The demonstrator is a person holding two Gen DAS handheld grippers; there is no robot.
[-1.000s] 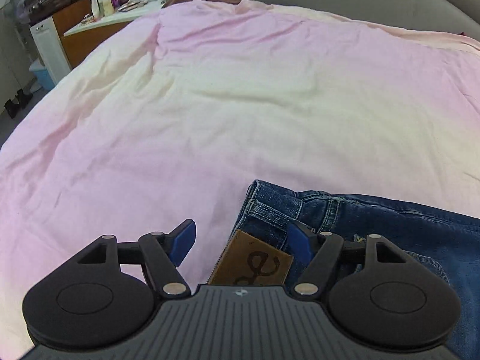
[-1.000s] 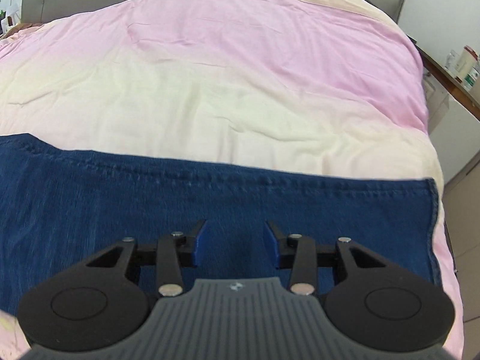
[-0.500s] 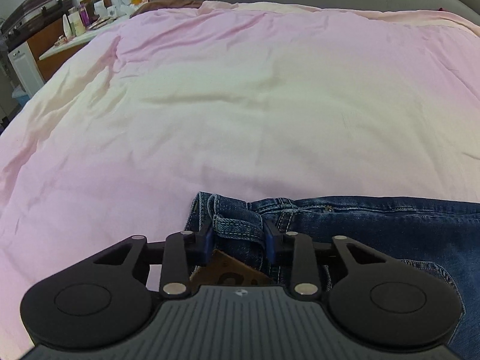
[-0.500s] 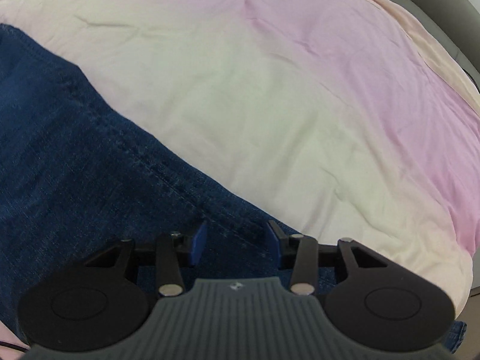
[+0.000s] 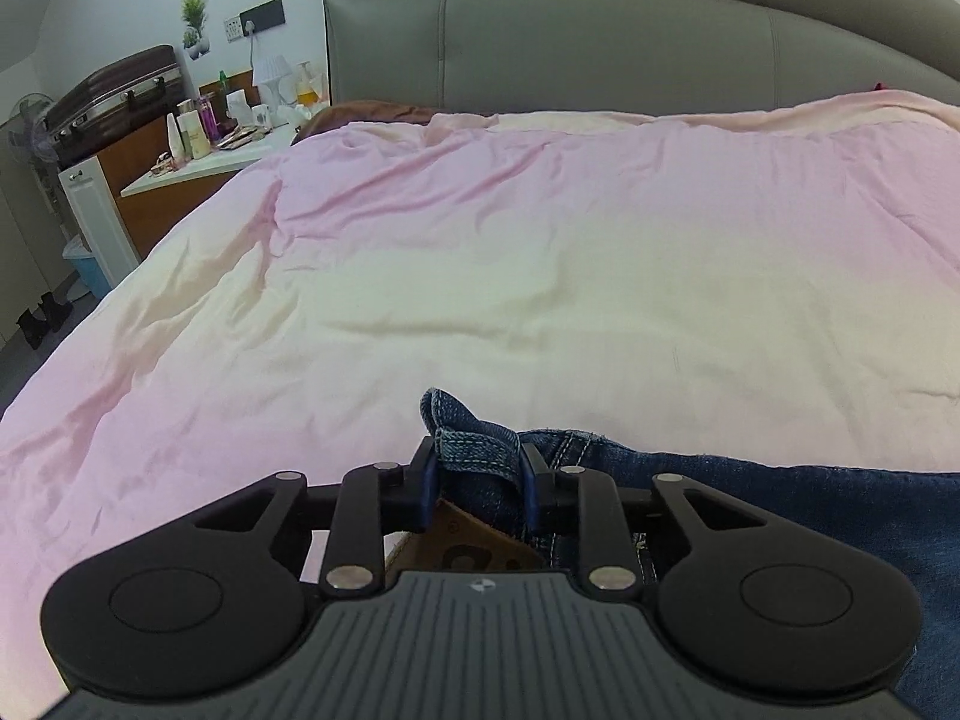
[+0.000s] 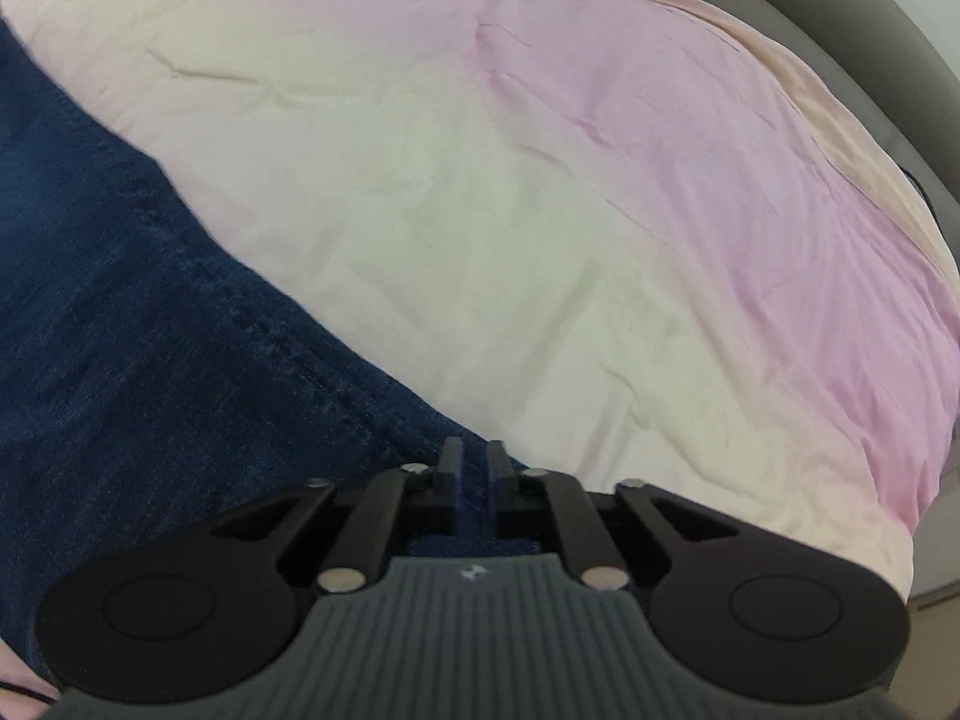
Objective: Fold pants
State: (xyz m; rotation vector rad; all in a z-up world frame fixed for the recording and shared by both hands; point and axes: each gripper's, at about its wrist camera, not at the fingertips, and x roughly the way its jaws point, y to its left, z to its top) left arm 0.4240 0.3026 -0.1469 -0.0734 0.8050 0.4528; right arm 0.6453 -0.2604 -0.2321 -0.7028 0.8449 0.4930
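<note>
Dark blue jeans (image 5: 780, 504) lie on a pink and cream bed cover (image 5: 540, 276). My left gripper (image 5: 477, 471) is shut on the jeans' waistband corner, which bunches up between the fingers, with the brown leather patch (image 5: 474, 546) just below. In the right wrist view the jeans leg (image 6: 150, 330) stretches away to the left. My right gripper (image 6: 474, 468) is shut on the leg's edge near the hem.
A grey padded headboard (image 5: 600, 48) stands at the far end of the bed. A bedside table (image 5: 204, 162) with bottles and a lamp, and a brown suitcase (image 5: 114, 102), stand at the far left. The bed's right edge (image 6: 912, 510) drops off close to my right gripper.
Both grippers have closed on the jeans: the left on the waistband, the right on the leg edge. The left view has tilted up and the waistband corner is lifted.
</note>
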